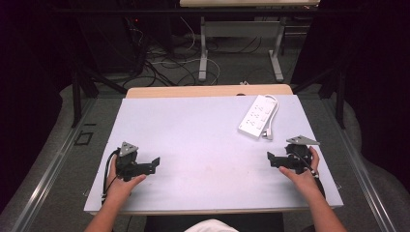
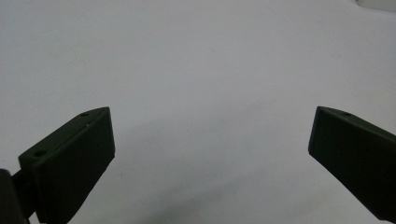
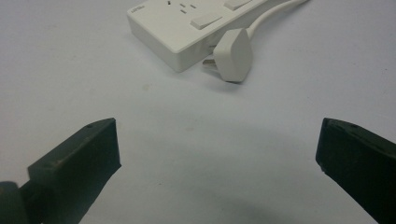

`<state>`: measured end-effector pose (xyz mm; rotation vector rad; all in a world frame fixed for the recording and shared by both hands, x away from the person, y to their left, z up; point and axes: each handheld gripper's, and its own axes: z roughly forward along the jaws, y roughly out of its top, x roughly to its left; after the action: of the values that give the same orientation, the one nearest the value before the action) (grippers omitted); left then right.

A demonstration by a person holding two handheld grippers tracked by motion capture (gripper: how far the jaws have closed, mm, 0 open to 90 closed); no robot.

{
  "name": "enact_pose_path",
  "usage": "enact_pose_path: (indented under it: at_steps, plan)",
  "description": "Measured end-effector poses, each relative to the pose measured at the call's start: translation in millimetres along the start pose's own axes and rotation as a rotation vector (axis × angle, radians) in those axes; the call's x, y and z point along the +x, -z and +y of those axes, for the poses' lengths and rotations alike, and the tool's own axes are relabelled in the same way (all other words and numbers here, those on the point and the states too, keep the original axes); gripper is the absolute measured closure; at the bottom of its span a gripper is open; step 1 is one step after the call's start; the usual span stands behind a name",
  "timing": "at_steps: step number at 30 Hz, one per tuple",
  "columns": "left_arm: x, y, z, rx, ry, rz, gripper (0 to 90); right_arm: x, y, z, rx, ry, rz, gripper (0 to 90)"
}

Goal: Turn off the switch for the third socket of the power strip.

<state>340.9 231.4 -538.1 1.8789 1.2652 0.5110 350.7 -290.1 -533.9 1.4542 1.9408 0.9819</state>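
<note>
A pale table (image 1: 193, 140) — cables (image 1: 164, 63) on the floor (image 1: 58, 193) behind.

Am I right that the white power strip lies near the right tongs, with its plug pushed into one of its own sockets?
Not quite: the plug lies loose on the table beside the power strip, as the right gripper view shows. The strip is indeed near the right tongs.

both hands low and well apart, left gripper (image 1: 155, 163) and right gripper (image 1: 270, 158) fingers wide open, empty

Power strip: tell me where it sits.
In the high view the white power strip lies on the table's far right part, its plug beside it, ahead of the open right gripper.
</note>
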Motion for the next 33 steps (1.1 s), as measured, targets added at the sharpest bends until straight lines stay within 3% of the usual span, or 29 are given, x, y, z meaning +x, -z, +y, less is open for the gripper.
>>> enact_pose_path:
  at_steps: [13,22,31,33]
  plan:
    - [-3.0,1.1,1.0,0.000,-0.004,-0.006,0.3,12.9,1.6,13.2,0.033,0.055,0.078,0.3]
    - [-4.0,0.7,0.8,-0.001,-0.007,-0.003,0.6,16.9,2.4,26.1,0.030,0.134,0.088,13.8]
    - [-4.1,0.8,0.7,-0.004,-0.010,-0.001,1.0,17.2,1.2,42.8,0.051,0.138,0.118,19.1]
    - [-4.1,0.9,0.6,-0.004,-0.009,0.000,1.0,16.6,0.8,45.9,0.050,0.158,0.119,21.9]
